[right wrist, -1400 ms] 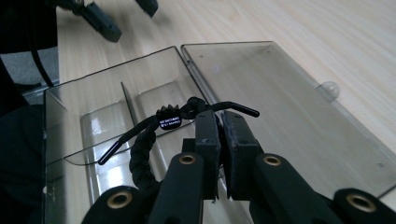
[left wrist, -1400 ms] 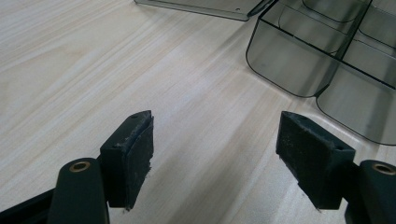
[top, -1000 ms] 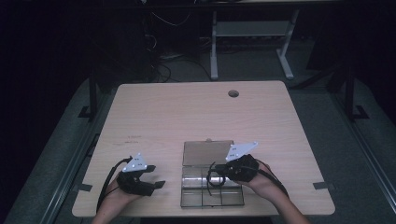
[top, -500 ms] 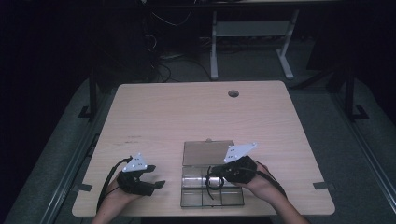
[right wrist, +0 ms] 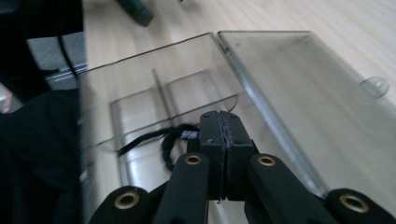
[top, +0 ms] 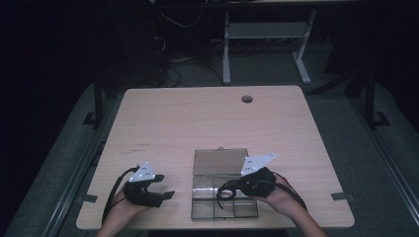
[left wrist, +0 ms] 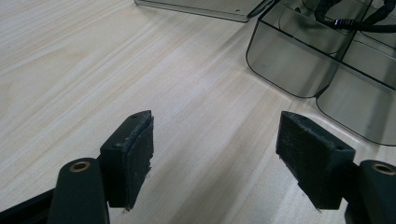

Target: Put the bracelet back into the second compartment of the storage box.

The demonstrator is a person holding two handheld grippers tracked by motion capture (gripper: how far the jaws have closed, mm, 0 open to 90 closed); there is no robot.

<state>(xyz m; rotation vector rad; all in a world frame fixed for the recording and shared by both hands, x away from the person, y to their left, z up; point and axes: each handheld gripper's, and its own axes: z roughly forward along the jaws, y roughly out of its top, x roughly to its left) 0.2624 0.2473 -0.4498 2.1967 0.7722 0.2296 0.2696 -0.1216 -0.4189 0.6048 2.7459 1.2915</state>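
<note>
Right gripper view: the right gripper is clenched on a black cable, jaws having just been closing, dangling it inside the clear compartment box, directly below the tips. Left gripper, released and empty, sits left of the box.

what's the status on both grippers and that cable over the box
Right gripper shut on black cable, over clear box. Left gripper open, on bare table. Nothing in the way.
</note>
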